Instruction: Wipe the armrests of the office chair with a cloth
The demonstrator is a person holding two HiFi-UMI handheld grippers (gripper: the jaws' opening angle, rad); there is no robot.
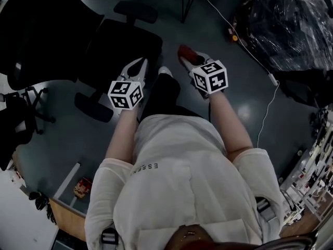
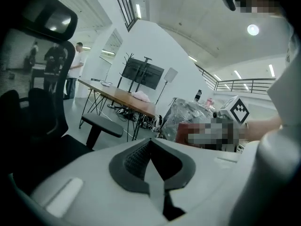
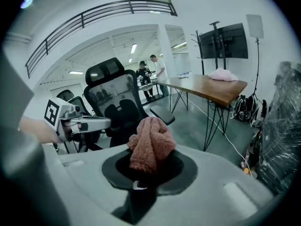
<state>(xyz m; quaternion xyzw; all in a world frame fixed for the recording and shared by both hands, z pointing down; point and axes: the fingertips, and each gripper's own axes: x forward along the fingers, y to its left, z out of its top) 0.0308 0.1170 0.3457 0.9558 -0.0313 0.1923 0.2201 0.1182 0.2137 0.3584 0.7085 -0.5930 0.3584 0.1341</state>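
The black office chair (image 1: 125,40) stands just ahead of me, one armrest (image 1: 136,12) at its far side and the other (image 1: 93,107) nearer, at the left. My left gripper (image 1: 139,65) hovers over the seat's near edge, shut with nothing in it; in the left gripper view its jaws (image 2: 150,147) meet, with the chair's back (image 2: 42,79) and an armrest (image 2: 101,124) beyond. My right gripper (image 1: 188,59) is to the right of the seat, shut on a pink terry cloth (image 1: 185,51). In the right gripper view the cloth (image 3: 150,145) bunches above the jaws (image 3: 143,171), facing the chair (image 3: 117,98).
A second black chair (image 1: 31,30) stands at the left. A plastic-wrapped bundle (image 1: 286,25) and a white cable (image 1: 270,95) lie on the floor at the right. A wooden table (image 3: 211,86) and a screen on a stand (image 3: 223,41) are beyond the chair.
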